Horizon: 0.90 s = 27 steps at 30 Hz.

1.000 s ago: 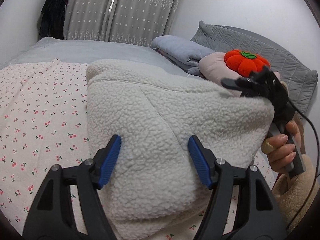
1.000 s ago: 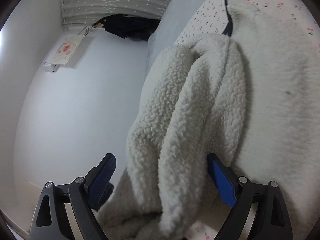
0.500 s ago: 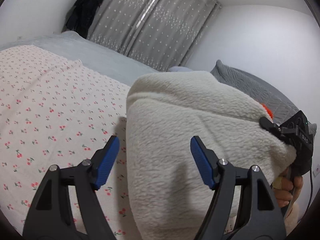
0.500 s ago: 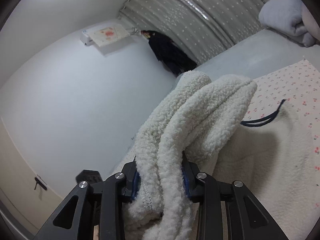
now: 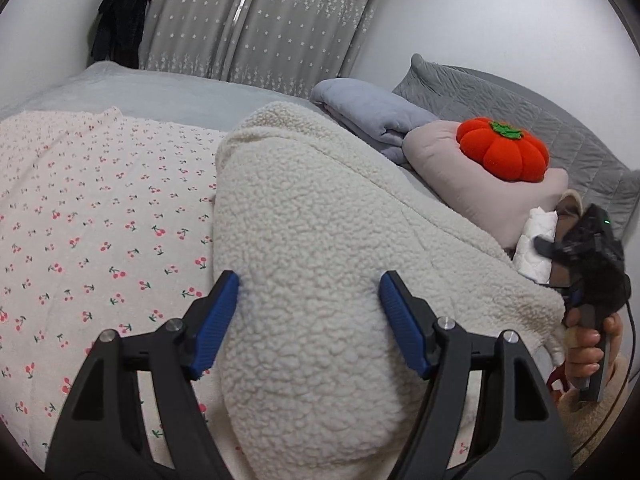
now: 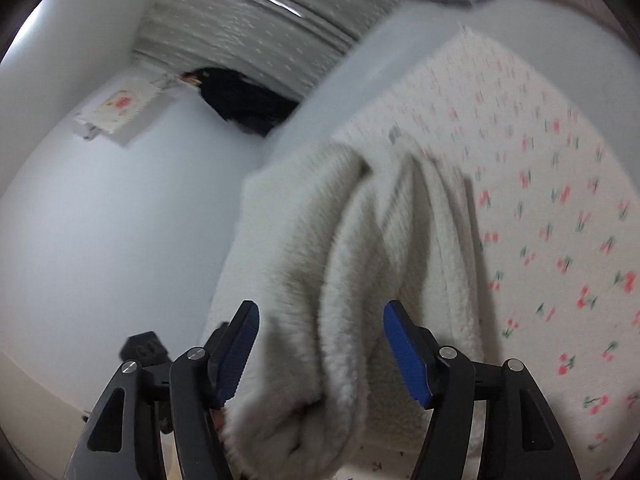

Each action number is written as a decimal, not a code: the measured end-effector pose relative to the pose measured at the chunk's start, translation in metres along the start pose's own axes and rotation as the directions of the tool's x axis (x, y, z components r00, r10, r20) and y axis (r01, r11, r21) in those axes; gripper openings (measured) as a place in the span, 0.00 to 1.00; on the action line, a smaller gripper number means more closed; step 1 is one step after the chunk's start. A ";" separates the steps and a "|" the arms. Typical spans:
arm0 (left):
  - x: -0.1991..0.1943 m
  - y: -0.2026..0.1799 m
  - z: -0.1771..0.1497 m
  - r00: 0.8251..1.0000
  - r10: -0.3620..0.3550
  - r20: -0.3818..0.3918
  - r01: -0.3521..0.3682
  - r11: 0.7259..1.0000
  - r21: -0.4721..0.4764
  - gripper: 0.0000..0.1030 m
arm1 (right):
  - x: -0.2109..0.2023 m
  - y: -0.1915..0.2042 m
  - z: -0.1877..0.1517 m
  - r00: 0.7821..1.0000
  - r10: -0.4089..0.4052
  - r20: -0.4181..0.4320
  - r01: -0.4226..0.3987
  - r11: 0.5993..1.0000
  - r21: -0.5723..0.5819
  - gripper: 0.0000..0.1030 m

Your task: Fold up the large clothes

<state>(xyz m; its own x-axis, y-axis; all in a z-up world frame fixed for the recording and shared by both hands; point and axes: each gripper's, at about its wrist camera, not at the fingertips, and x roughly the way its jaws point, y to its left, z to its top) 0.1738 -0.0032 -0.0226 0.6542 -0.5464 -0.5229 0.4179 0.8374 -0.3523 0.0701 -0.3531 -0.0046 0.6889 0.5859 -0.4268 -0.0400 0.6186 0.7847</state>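
White fleece garment (image 5: 320, 264) bundled on the cherry-print bed cover (image 5: 100, 216).
The left hand-held gripper (image 5: 308, 320) is held released astride it; the right hand-held gripper (image 6: 320, 352) is seen opening, folds between unpressed pads.

A bulky fleece (image 5: 320, 264) fills the near side of the bed, with open cherry-print sheet (image 5: 100, 216) to its left. Beyond it, a folded blanket (image 5: 372, 116), pillow (image 5: 480, 184) and pumpkin cushion (image 5: 504, 152) block the headboard end; curtains (image 5: 260, 20) close the far side.
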 end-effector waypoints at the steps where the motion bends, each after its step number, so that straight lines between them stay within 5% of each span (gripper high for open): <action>1: 0.000 0.001 0.000 1.000 -0.003 0.002 0.003 1.000 -0.006 0.71 | -0.010 0.007 0.000 0.999 0.022 0.030 -0.021 0.999 -0.032 0.67; 4: 0.000 -0.001 0.001 1.000 0.003 0.008 -0.003 1.000 -0.001 0.71 | -0.025 0.029 -0.002 0.995 0.095 0.036 -0.090 0.987 -0.134 0.67; 9: 0.000 -0.002 0.001 1.000 0.008 0.011 -0.008 1.000 -0.005 0.71 | 0.020 0.025 -0.026 0.989 -0.047 -0.142 0.023 0.986 -0.166 0.64; 12: -0.005 0.002 0.003 0.999 0.036 0.021 -0.036 0.999 -0.007 0.71 | 0.047 0.035 -0.029 0.977 -0.106 -0.188 0.060 0.970 -0.235 0.36; 16: -0.033 0.002 0.003 0.998 0.011 0.055 -0.012 1.000 0.015 0.71 | 0.033 0.039 -0.013 0.994 0.048 -0.095 -0.061 0.990 -0.130 0.26; 19: -0.057 -0.014 -0.012 0.997 0.021 0.078 -0.033 0.988 0.149 0.71 | 0.030 0.030 0.003 0.993 0.114 -0.038 -0.116 0.993 -0.038 0.25; 22: -0.070 -0.042 -0.035 0.996 0.027 0.085 -0.055 0.936 0.348 0.71 | 0.034 0.022 0.012 0.990 0.139 -0.011 -0.138 0.989 0.045 0.25; 27: -0.056 -0.080 -0.077 0.987 0.124 0.102 -0.160 0.780 0.604 0.67 | 0.039 0.010 0.017 0.982 0.187 0.022 -0.188 0.968 0.165 0.25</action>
<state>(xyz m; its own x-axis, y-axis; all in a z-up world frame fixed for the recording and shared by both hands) 0.0554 -0.0407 -0.0249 0.7618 -0.4343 -0.4806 0.6021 0.7484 0.2781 0.1091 -0.3335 -0.0057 0.6852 0.6794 -0.2624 -0.0486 0.4021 0.9143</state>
